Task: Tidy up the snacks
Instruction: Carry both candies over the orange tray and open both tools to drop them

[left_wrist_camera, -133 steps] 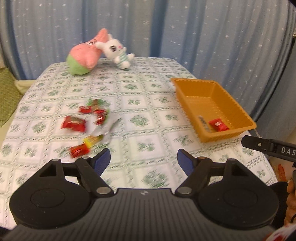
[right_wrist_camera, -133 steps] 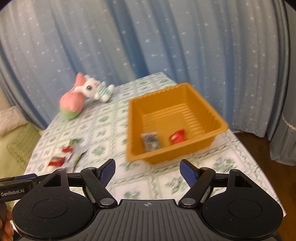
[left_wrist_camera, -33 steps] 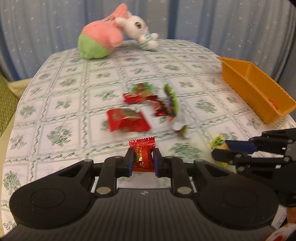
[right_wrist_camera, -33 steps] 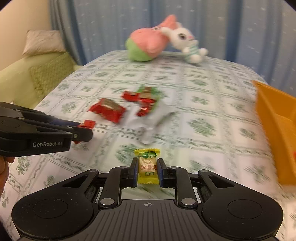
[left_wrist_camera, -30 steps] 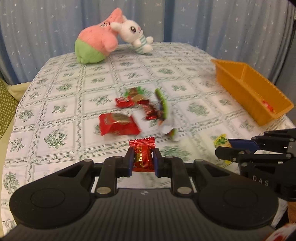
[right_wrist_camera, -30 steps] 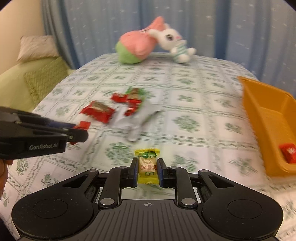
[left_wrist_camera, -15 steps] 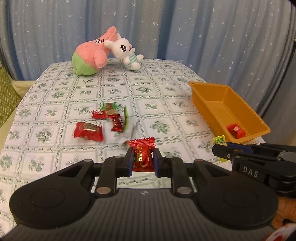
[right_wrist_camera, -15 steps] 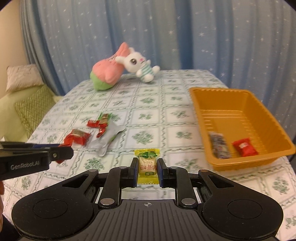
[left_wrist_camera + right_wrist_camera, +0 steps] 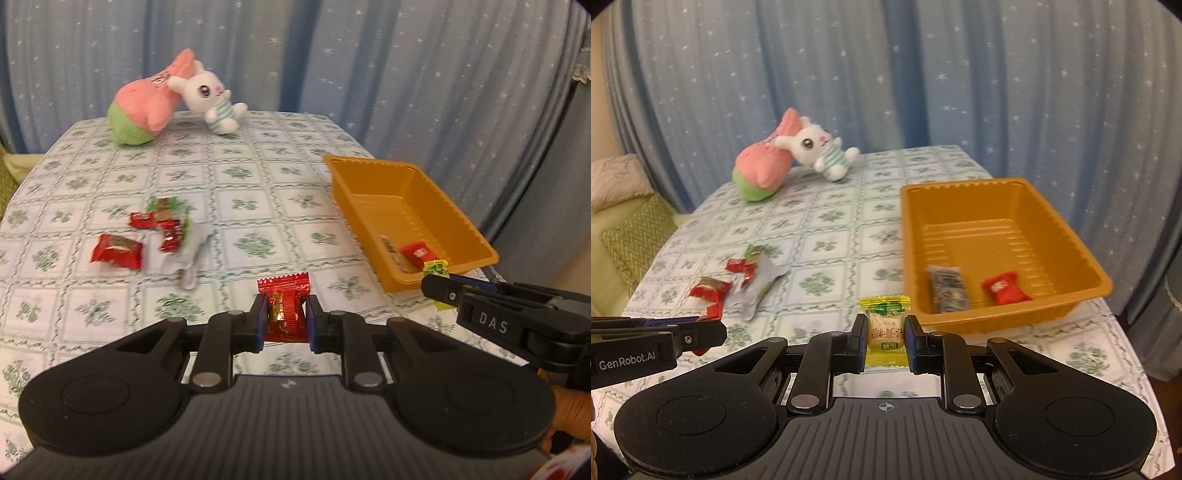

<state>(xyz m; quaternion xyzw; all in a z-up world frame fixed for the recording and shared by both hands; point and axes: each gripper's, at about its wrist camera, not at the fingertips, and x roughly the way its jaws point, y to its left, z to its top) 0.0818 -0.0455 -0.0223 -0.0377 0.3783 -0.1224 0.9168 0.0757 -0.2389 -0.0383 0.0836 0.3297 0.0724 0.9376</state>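
Holding two sweets in the orange tray (image 9: 1067,236) — a red candy (image 9: 1004,287), a dark packet (image 9: 948,290). Clamping: left hand-held gripper (image 9: 284,320) on red sweet (image 9: 285,310), right hand-held gripper (image 9: 885,338) on yellow sweet (image 9: 885,325) — both above the surface (image 9: 842,221).

Black ribbed gripper (image 9: 284,317) (blue pads, silver screws).

Closed the left gripper (image 9: 284,322) on a red candy (image 9: 285,310) and the right gripper (image 9: 885,341) on a yellow candy (image 9: 885,328), both empty and wide open before. Lifted both off the tablecloth (image 9: 258,177) and swung toward the orange tray (image 9: 979,199).
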